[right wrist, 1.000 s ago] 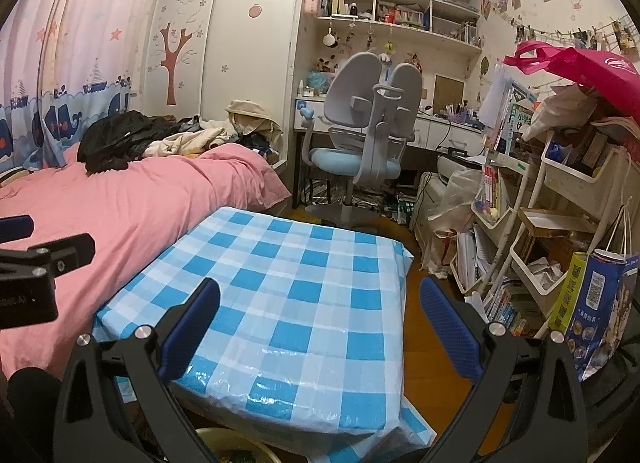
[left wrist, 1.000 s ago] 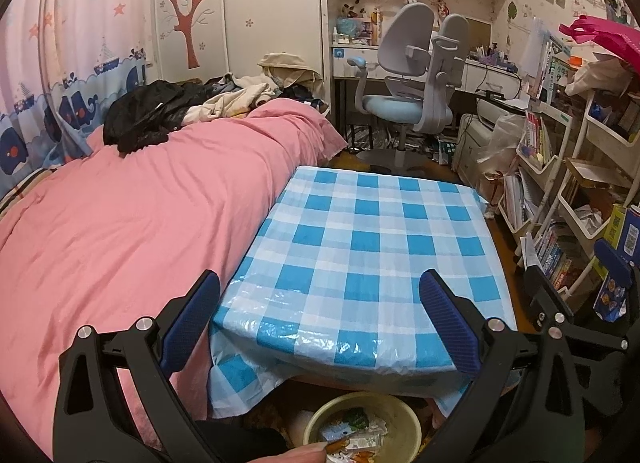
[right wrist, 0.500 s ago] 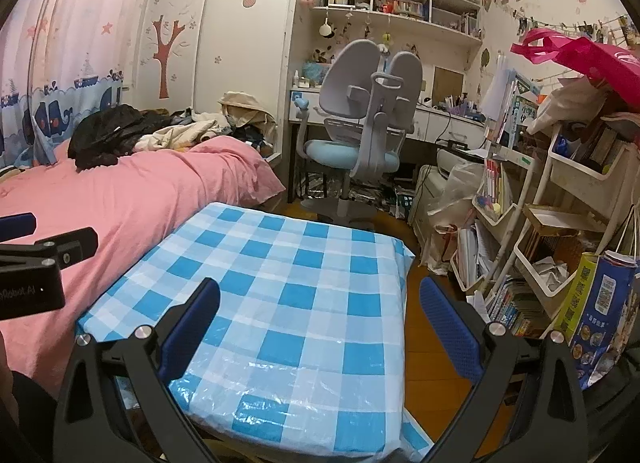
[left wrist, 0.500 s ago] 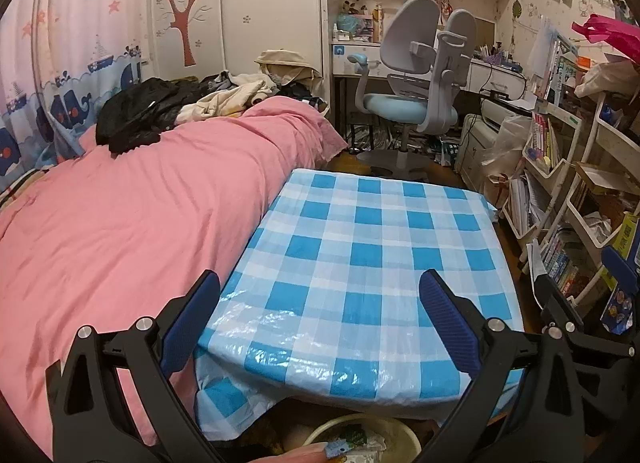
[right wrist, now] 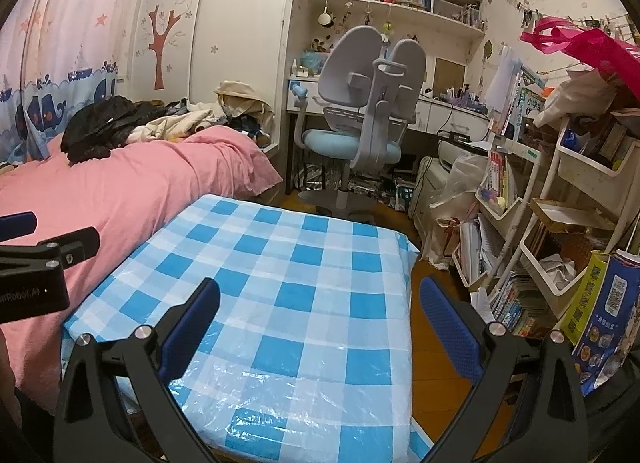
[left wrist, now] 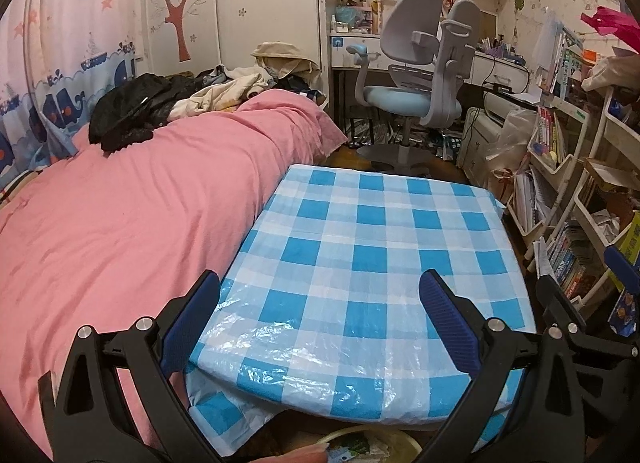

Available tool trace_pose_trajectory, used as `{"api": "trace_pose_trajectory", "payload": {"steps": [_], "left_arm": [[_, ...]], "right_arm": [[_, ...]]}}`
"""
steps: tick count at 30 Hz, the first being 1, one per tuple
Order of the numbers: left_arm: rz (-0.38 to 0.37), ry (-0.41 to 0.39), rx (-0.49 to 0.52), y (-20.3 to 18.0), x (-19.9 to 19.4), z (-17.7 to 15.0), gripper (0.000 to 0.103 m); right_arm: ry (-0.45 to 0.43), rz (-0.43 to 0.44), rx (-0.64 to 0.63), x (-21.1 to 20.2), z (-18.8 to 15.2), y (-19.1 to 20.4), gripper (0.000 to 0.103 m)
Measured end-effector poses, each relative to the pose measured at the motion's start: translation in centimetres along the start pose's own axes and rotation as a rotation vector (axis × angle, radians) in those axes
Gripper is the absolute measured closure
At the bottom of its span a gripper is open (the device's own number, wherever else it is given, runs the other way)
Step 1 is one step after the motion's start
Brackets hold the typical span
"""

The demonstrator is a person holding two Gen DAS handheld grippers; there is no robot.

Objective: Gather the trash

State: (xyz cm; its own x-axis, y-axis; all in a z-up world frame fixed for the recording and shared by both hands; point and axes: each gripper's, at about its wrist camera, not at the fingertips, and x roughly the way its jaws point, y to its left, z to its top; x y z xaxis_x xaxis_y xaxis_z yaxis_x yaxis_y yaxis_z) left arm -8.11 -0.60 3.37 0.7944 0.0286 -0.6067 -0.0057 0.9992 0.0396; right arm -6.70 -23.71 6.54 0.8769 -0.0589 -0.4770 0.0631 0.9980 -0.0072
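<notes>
Both grippers hover over the checkered worktop (left wrist: pixel 376 247), left gripper (left wrist: pixel 320 319) and right gripper (right wrist: pixel 320 319) each with jaws spread wide and holding nothing. The worktop itself looks bare, so the only trash I can spot is the wrappers in the pale bowl (left wrist: pixel 404 441) just below its near edge. That's down and behind the left jaws, so I'd say the left one's closer.

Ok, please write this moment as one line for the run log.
left claw: open, empty | right claw: open, empty | checked tablecloth: bare | bowl with wrappers: below table edge, left view only
</notes>
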Motion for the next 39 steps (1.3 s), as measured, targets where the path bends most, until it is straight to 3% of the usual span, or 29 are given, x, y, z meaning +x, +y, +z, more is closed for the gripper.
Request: {"api": "trace_pose_trajectory", "payload": {"steps": [21, 28, 32, 39], "left_arm": [[0.019, 0.040, 0.020, 0.1, 6.1, 1.2, 0.007], [0.043, 0.065, 0.044, -0.2, 8.3, 1.4, 0.007], [0.025, 0.083, 0.059, 0.0, 9.8, 1.5, 0.007], [0.010, 0.128, 0.061, 1.0, 12.8, 1.4, 0.007]], "right_arm": [[0.106, -0.025, -0.032, 7.1, -1.1, 0.3, 0.007], [0.197, -0.036, -0.059, 11.6, -2.8, -0.2, 0.007], [0.300, 0.037, -0.017, 15.4, -3.9, -1.2, 0.007], [0.429, 0.083, 0.001, 20.6, -5.6, -1.5, 0.007]]}}
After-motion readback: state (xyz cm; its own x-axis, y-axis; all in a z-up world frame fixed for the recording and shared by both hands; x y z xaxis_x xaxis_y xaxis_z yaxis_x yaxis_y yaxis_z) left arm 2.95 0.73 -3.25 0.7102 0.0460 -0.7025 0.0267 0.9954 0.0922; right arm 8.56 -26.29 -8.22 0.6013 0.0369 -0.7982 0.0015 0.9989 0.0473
